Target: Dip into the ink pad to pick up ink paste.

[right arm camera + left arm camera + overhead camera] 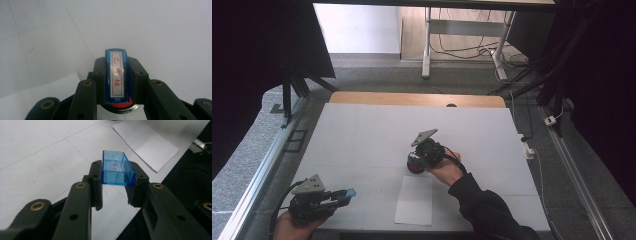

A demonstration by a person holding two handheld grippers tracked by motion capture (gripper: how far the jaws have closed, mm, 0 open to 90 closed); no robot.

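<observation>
My left gripper [343,195] sits at the near left of the white table [362,130], shut on a clear blue rectangular cap [348,192]. In the left gripper view the cap [116,168] is pinched by its two long sides, open end up, between the fingers [95,176]. My right gripper [414,161] points down near the table's middle. It is shut on a narrow blue stamp [117,75] with a white label and red characters. Just under the stamp lies a round metal ink pad with a red face [120,107], seen as a red spot [413,168] in the high view.
A white paper sheet [414,200] lies flat near the front edge, just in front of the right gripper, and shows again as the sheet [146,141]. A wooden strip [412,98] borders the table's far edge. Dark frames, cables and desk legs stand beyond.
</observation>
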